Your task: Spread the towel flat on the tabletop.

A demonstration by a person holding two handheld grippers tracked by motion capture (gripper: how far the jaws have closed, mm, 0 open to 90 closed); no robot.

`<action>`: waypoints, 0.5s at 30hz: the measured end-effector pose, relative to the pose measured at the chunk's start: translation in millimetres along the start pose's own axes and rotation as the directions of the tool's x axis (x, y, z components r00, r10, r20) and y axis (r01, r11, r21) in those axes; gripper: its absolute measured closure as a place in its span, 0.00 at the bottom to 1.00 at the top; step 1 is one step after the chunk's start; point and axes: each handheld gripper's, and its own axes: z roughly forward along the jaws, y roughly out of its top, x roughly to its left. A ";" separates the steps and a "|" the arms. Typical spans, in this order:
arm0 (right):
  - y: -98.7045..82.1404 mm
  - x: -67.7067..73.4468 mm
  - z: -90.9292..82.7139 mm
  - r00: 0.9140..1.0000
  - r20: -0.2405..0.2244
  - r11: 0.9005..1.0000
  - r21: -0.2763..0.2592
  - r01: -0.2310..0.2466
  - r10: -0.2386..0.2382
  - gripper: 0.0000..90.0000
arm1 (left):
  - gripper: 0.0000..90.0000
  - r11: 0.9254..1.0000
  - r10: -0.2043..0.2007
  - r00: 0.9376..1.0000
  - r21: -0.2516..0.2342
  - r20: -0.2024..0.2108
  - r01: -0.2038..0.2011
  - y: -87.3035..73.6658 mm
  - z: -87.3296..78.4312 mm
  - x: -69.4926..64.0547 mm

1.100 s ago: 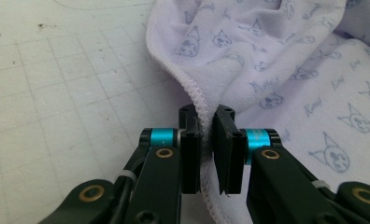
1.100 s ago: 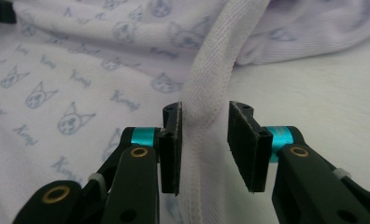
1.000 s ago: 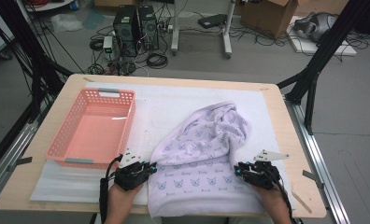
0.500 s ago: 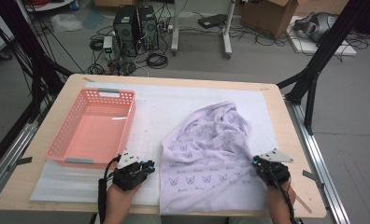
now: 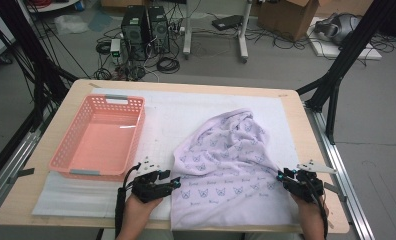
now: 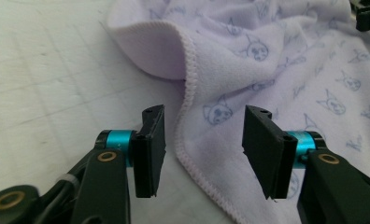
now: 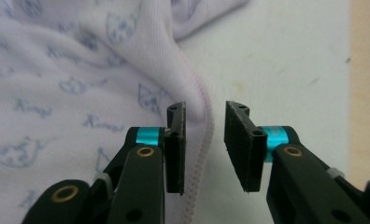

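Lilac towel [image 5: 231, 170] hem between parted tongs [image 6: 204, 149]

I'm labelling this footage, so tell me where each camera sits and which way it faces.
High view: above the person's side, facing forward and down on the table; forearms, both grippers.
Left gripper view: on the left gripper, facing the towel's hemmed edge.
Right gripper view: on the right gripper, facing the opposite hem.
Shared: the lilac cat-print towel.
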 end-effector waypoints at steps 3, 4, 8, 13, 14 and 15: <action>-2.8 -0.6 2.9 1.000 -0.027 1.000 0.007 -0.009 0.009 0.87 | 0.58 0.999 0.044 0.998 0.019 -0.037 -0.043 1.3 4.2 -4.4; -2.8 -0.5 2.8 0.999 -0.040 1.000 0.007 0.000 0.000 0.96 | 0.68 0.998 0.069 0.995 0.019 -0.068 -0.067 -0.1 3.5 -5.5; -3.9 -1.0 -1.2 0.998 -0.059 1.000 0.013 0.009 -0.008 0.98 | 0.98 0.999 0.041 0.997 0.024 -0.068 -0.040 -2.0 -4.1 0.6; -4.6 -9.0 -7.0 0.995 -0.090 0.999 -0.023 -0.036 0.033 0.98 | 0.98 1.000 0.005 0.994 -0.007 -0.106 -0.006 0.1 -9.9 13.9; -3.5 -8.9 -6.6 0.996 -0.084 0.999 -0.031 -0.036 0.033 0.98 | 0.98 1.000 0.003 0.993 -0.015 -0.118 -0.005 3.0 -9.0 14.4; -2.1 -7.9 -5.3 0.997 -0.070 0.999 -0.037 -0.033 0.031 0.98 | 0.98 1.000 0.003 0.991 -0.020 -0.131 -0.006 6.6 -7.2 15.1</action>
